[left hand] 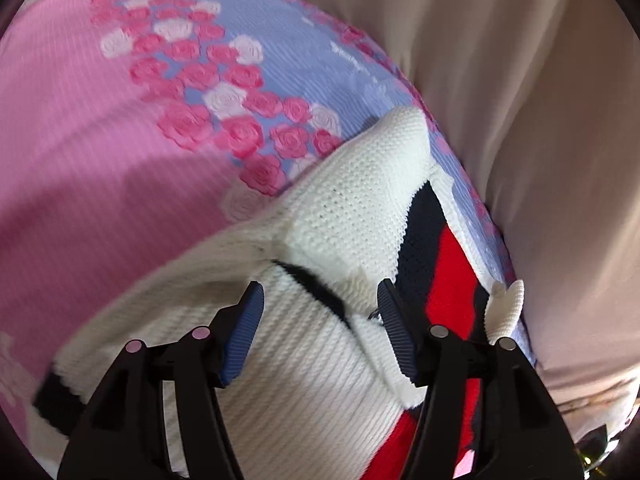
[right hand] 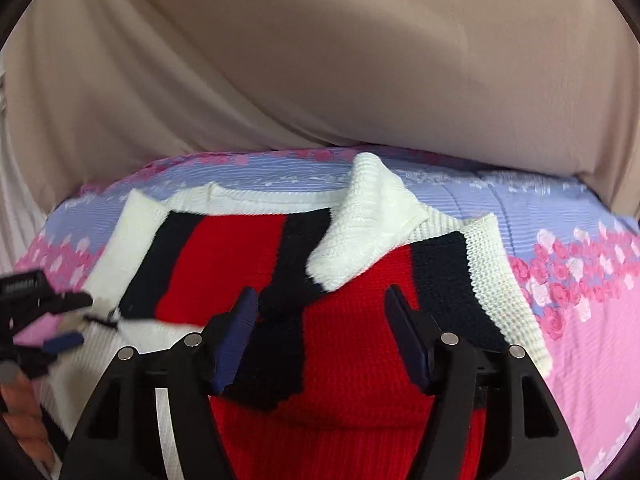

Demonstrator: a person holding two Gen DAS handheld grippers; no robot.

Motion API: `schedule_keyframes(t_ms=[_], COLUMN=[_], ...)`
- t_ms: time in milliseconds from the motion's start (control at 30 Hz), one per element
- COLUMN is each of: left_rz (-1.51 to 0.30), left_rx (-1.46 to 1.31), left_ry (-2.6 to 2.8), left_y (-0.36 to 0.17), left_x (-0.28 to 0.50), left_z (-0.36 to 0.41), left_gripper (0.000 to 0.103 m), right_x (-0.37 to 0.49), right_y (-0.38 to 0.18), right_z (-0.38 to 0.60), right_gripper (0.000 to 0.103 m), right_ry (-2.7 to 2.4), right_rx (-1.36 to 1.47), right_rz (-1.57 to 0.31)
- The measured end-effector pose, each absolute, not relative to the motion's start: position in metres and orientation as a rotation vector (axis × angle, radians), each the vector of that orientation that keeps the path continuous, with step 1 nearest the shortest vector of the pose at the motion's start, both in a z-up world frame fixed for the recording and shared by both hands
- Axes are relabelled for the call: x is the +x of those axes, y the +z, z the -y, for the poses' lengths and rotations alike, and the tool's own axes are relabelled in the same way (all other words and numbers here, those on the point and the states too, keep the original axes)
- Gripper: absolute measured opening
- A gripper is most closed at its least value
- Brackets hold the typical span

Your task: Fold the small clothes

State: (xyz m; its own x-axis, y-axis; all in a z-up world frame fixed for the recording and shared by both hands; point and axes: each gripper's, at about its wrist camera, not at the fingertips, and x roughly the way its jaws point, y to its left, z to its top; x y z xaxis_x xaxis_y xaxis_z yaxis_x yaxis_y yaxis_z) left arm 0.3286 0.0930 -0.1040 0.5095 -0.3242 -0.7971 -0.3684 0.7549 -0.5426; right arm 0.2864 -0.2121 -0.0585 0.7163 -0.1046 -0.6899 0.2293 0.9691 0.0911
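Looking at: a small knitted sweater in white, red and navy stripes point(right hand: 352, 320), lying on my pink and lavender bedspread with raised rose pattern point(left hand: 100, 140).
Sweater position: I see it spread near the far edge of the bedspread, close to the beige draped curtain point(right hand: 320, 60) behind the bed.
Sweater shape: one white knit sleeve point(right hand: 368, 224) lies folded across the striped front; the white ribbed hem sits under my left tool.
Left gripper point(left hand: 320, 312): my jaws stand apart over the white ribbed knit, its blue ribbed pads point(left hand: 244, 332) on either side of a fold. I cannot say whether the pads touch the cloth, but they do not pinch it.
Right gripper point(right hand: 320, 312): I have the jaws spread wide above the red and navy part of the sweater, nothing clamped between them.
Tools together: in the right wrist view, my left gripper shows at the left edge, blurred, beside the sweater's white side.
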Motion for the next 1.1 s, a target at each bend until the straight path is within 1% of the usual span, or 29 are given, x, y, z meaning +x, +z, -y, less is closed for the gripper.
schedule_keyframes(t_ms=[33,67,133,200,233,267,300,333,367,433,467,533,567,600,633,700,767,833,900,1067,1100], left_rz=[-1.062,-1.056,-1.034,-1.022,-1.018,-1.008,-0.999,-0.975,-0.943,-0.87,-0.839,-0.831,-0.859,-0.885,-0.924,-0.937,-0.918,-0.913,-0.908,-0.904,-0.906], left_rx=[-0.761,-0.78,-0.792,-0.794,-0.799,-0.799,-0.789,-0.757,-0.729,-0.692,-0.674,-0.637,-0.609,-0.604,-0.613,-0.635,-0.621,-0.625,-0.635,-0.63,-0.624], left_ry=[0.054,0.075,0.104,0.114,0.115,0.114,0.117,0.121,0.133,0.142,0.143,0.149,0.163,0.173,0.182,0.181,0.169,0.172,0.179,0.183,0.183], left_y=[-0.107,-0.111,-0.11,-0.11,-0.111,-0.11,-0.108,-0.102,-0.095,-0.077,-0.07,-0.069,-0.077,-0.086,-0.098,-0.109,-0.11,-0.11,-0.111,-0.11,-0.11], left_x=[0.331,0.333,0.333,0.335,0.337,0.337,0.337,0.337,0.335,0.329,0.325,0.322,0.324,0.327,0.329,0.323,0.319,0.317,0.317,0.317,0.317], left_z=[-0.095,-0.098,-0.103,-0.106,-0.108,-0.109,-0.109,-0.109,-0.108,-0.111,-0.114,-0.117,-0.117,-0.118,-0.12,-0.125,-0.125,-0.126,-0.128,-0.128,-0.127], left_gripper=[0.057,0.054,0.046,0.024,0.02,0.012,0.01,0.01,0.009,0.009,0.009,0.009,0.009,0.009,0.009,0.01,0.01,0.01,0.01,0.01,0.01], right_x=[0.292,0.299,0.312,0.315,0.318,0.32,0.323,0.325,0.325,0.309,0.293,0.257,0.245,0.238,0.238,0.244,0.255,0.277,0.298,0.352,0.358], right_y=[-0.062,-0.068,-0.084,-0.101,-0.109,-0.113,-0.116,-0.118,-0.115,-0.087,-0.064,-0.036,-0.037,-0.047,-0.066,-0.094,-0.101,-0.096,-0.093,-0.119,-0.124], right_z=[0.221,0.236,0.265,0.279,0.286,0.29,0.293,0.294,0.297,0.3,0.301,0.304,0.305,0.306,0.307,0.31,0.313,0.309,0.299,0.273,0.267], right_gripper=[0.066,0.068,0.069,0.068,0.065,0.048,0.016,0.0,0.002,0.002,0.001,0.001,0.002,0.002,0.002,0.009,0.01,0.02,0.042,0.045,0.04], right_ry=[-0.192,-0.207,-0.224,-0.187,-0.154,-0.119,-0.082,-0.047,-0.037,-0.014,-0.002,-0.021,-0.049,-0.1,-0.144,-0.174,-0.168,-0.14,-0.102,-0.046,-0.042], right_rx=[0.224,0.303,0.457,0.605,0.675,0.724,0.771,0.814,0.851,0.87,0.848,0.793,0.769,0.731,0.693,0.704,0.728,0.716,0.703,0.692,0.685], right_rz=[-0.758,-0.779,-0.826,-0.837,-0.828,-0.809,-0.797,-0.794,-0.774,-0.636,-0.554,-0.463,-0.465,-0.516,-0.619,-0.752,-0.775,-0.75,-0.75,-0.833,-0.829])
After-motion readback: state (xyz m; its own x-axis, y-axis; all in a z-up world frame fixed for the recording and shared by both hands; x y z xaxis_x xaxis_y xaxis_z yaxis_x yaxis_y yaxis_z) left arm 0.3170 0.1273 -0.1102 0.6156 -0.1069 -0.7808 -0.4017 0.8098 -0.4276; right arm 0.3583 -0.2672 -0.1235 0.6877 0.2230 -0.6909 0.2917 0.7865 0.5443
